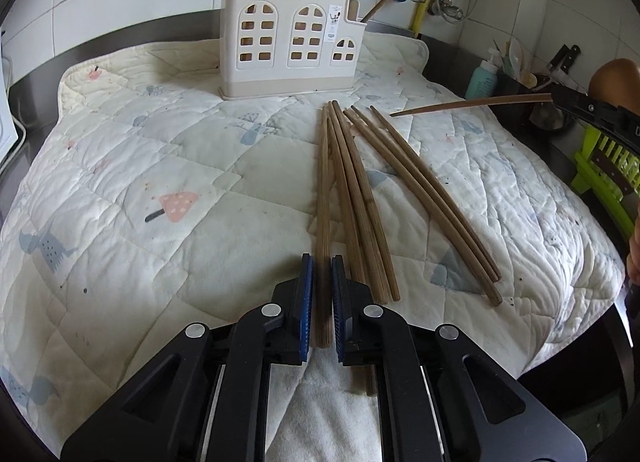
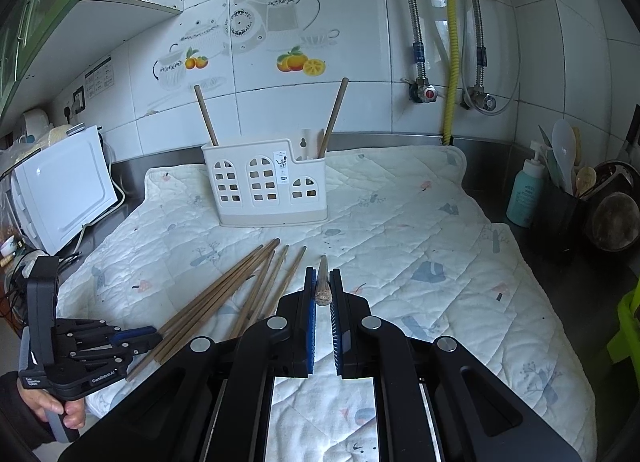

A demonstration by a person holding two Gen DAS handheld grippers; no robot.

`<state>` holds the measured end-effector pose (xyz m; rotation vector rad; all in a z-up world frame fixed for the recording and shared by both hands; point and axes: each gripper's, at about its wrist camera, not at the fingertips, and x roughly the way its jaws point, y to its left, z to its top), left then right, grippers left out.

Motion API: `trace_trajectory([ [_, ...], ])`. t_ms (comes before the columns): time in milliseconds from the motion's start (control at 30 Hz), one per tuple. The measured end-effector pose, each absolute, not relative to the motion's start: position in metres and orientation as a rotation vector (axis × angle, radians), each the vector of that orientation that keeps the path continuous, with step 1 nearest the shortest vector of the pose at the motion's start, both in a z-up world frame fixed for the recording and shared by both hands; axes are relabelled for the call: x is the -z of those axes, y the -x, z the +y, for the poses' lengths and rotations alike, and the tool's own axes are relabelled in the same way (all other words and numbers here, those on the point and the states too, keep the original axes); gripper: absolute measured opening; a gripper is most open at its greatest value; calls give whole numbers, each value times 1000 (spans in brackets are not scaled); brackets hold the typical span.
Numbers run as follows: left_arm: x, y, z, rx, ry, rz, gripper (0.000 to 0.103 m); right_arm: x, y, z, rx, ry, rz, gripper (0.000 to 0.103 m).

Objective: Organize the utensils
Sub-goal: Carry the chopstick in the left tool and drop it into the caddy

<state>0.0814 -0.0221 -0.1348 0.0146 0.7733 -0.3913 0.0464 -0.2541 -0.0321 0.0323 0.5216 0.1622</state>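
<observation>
Left wrist view: the black left gripper [image 1: 322,282] with blue ribbed pads is clamped on one brown wooden chopstick [image 1: 323,221], which runs forward between its nearly closed jaws and lies along the white quilted mat [image 1: 140,181] with its mushroom and animal prints. Just beside it, the loose brown wooden chopsticks [image 1: 396,189] fan out on the mat, tips toward the cream plastic utensil holder with arched window cut-outs [image 1: 290,41]. A small label on the holder's front is too small to read. At the right edge, the right gripper [image 1: 576,101] holds a single brown chopstick [image 1: 472,105] level above the mat.

Right wrist view: the right gripper [image 2: 322,290] is closed on that single chopstick [image 2: 323,282], seen end-on between the blue pads and pointing toward the utensil holder [image 2: 266,189], where two chopsticks already stand upright. The loose chopsticks [image 2: 240,282] lie to the left. At lower left a hand [image 2: 60,410] grips the left gripper [image 2: 140,338], whose black body reads "GenRobot.AI"; smaller white lettering beside it is not legible.
</observation>
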Motion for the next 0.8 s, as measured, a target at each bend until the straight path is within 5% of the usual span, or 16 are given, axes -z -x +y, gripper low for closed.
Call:
trace_trajectory([
  [800,40,-80,-17,377,-32,574,5,-31,-81,-244,-305,20,489,7],
])
